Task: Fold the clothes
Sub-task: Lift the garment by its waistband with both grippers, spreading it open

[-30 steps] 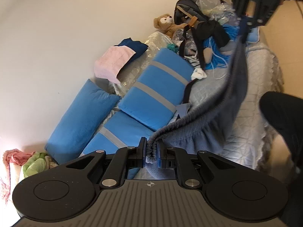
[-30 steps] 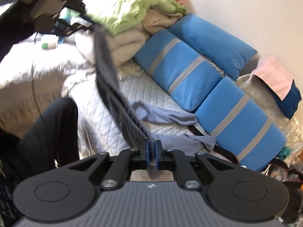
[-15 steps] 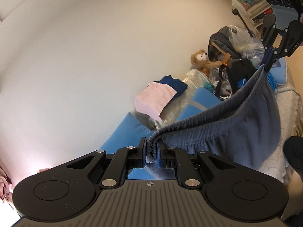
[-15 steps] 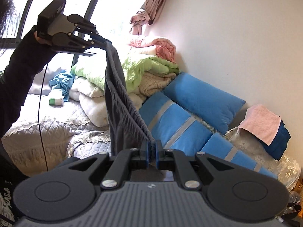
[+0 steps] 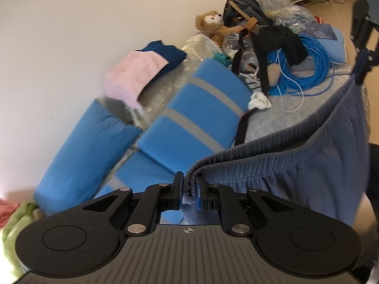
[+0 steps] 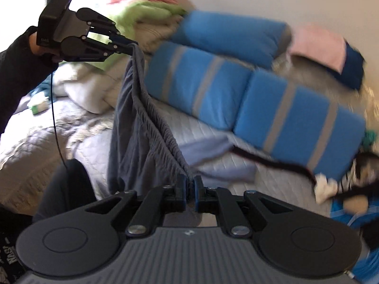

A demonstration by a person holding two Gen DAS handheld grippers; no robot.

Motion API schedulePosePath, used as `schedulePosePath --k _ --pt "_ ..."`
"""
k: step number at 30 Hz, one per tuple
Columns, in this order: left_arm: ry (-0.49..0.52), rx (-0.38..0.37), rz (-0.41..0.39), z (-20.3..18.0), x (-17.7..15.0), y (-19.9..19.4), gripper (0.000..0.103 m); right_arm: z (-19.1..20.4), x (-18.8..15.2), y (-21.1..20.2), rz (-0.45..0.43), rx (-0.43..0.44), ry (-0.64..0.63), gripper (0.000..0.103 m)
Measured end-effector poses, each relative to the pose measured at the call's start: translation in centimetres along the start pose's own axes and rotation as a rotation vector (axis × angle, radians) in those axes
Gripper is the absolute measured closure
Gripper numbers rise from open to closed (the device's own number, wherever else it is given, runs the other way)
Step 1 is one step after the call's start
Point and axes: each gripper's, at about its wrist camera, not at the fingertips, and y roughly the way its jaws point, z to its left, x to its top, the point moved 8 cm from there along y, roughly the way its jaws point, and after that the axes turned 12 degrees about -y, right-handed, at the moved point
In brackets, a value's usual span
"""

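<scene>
Grey-blue shorts with a gathered elastic waistband hang in the air, stretched between both grippers above the quilted bed. My left gripper is shut on one end of the waistband. At the far right of that view the right gripper pinches the other end. In the right wrist view my right gripper is shut on the waistband, the shorts run up to the left gripper, held by a hand in a dark sleeve. A pale blue garment lies flat on the bed.
Blue pillows with grey stripes lean along the wall. Folded pink and navy clothes, a teddy bear, bags and a coil of blue cable crowd the bed's end. Green and cream blankets pile up at the other end. A dark-clothed knee is close.
Both grippers came down after lifting the shorts high against the wall; the bed and pillows fill the views again. The shorts stay stretched between them.
</scene>
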Motion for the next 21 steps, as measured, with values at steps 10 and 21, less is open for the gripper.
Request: schedulePosePath --k 10,21 --pt "0.097 0.01 -0.145 -7.4 7.5 12.5 0.093 -9.5 -7.8 2.6 0.058 -0.138 0.202 0.103" --pt "0.187 -0.054 -0.229 -18.1 14.9 25.3 0.093 -18.6 -17.3 4.3 0.139 -0.323 0.413 0.103"
